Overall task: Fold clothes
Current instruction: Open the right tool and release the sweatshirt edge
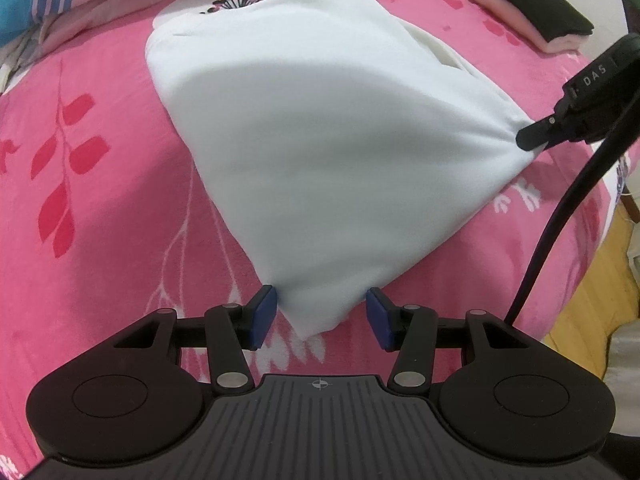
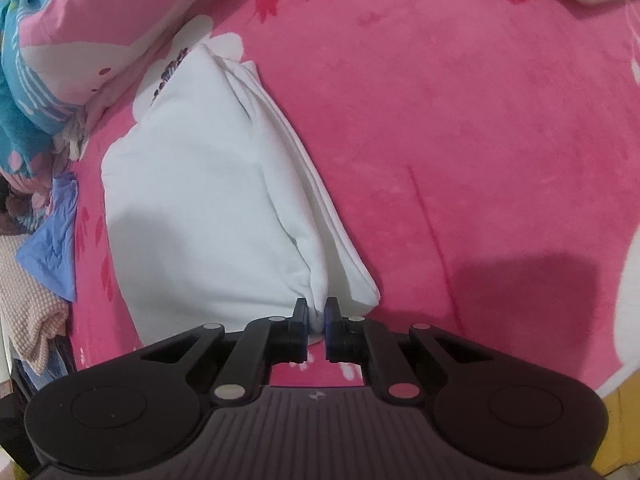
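Chiefly at risk was the left corner of the white garment [image 1: 320, 152]: the left gripper [image 1: 321, 318] stood spread, its blue pads either side of that corner but not pressed onto it, so any pull from the other end would probably have dragged the cloth out from between them and skewed the fold. A second hazard, by judgement, was the small bite of the right gripper [image 2: 317, 322], whose jaws were pinched together on a bunched tip of fabric; soft knit held so narrowly could slip free or stretch into a crease. Garment: white, already doubled over with several layered edges showing along its right side, lying on the pink floral blanket [image 1: 100, 200], its far end near a patterned quilt [image 2: 60, 40]. Relative to the grippers: near left corner between the open left fingers, near right corner inside the closed right fingers, the bulk extending away from both. Also present: a folded black and pink stack [image 1: 520, 4] well apart at the blanket's far right.
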The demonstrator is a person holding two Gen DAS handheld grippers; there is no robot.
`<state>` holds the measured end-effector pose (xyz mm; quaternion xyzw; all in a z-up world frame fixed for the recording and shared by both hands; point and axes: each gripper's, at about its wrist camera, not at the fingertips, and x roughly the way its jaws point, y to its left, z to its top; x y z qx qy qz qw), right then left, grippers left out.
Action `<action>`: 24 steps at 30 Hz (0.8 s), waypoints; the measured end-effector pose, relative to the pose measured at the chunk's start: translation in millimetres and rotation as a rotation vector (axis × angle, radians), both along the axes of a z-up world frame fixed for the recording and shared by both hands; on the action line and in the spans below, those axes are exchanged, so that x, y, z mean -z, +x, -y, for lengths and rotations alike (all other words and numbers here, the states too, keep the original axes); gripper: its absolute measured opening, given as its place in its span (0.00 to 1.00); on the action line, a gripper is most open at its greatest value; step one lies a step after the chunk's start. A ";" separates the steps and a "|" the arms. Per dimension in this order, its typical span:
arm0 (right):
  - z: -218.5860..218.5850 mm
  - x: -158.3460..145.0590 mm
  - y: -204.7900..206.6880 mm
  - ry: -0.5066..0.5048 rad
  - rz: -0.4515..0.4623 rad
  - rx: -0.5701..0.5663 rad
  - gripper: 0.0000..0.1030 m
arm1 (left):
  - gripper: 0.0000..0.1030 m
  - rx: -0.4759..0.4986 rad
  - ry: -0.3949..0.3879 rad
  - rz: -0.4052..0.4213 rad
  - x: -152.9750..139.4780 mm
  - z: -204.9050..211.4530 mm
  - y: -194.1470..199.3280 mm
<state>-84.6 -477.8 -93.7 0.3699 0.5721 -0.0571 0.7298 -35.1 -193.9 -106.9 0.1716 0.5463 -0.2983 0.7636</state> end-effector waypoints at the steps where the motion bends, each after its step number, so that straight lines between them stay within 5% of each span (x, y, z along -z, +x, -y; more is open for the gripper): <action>1: -0.5 -1.8 1.5 -0.008 0.002 -0.010 0.06 | 0.48 0.003 -0.002 0.000 -0.2 -0.2 -0.3; 10: -5.2 15.0 10.5 -0.072 -0.027 -0.108 0.07 | 0.48 -0.001 -0.072 0.029 -20.9 -5.7 -3.3; 15: -6.6 -11.0 8.4 -0.153 -0.052 -0.172 0.31 | 0.46 0.038 -0.138 0.050 -24.2 9.0 -2.3; 19: 2.5 -41.2 9.3 -0.223 0.005 -0.164 0.31 | 0.45 0.062 -0.175 0.055 -20.6 23.0 -0.4; 24: -2.5 -61.2 63.8 -0.228 0.176 -0.207 0.31 | 0.45 0.045 -0.144 0.008 0.6 33.3 1.0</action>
